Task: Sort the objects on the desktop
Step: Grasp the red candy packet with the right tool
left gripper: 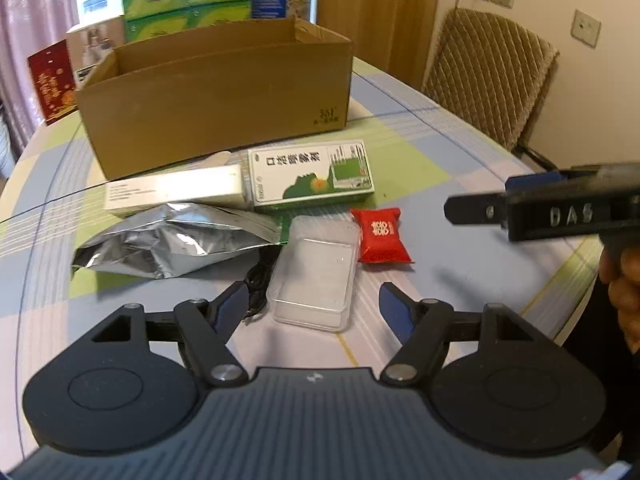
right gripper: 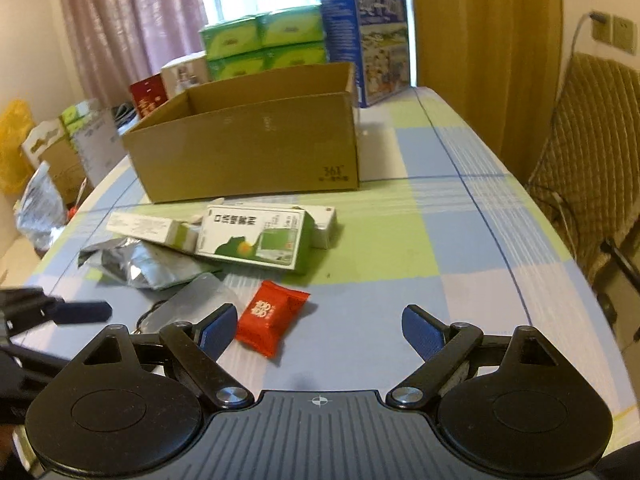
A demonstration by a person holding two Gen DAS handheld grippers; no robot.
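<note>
Evidently the sorting has barely begun: the red packet (right gripper: 272, 322) and clear plastic case (left gripper: 314, 274) lie near, before the open cardboard box (left gripper: 216, 92) on the worktop (right gripper: 420, 248). Both hand-held grippers, left (left gripper: 314, 306) and right (right gripper: 318, 330), gape wide, holding nothing; next, one should probably close on an item.

Cardboard box (left gripper: 216, 96) at back, medicine box (left gripper: 310, 174) before it, foil pouch (left gripper: 172, 242) front-left, candy packet (left gripper: 382, 236) front-right.
</note>
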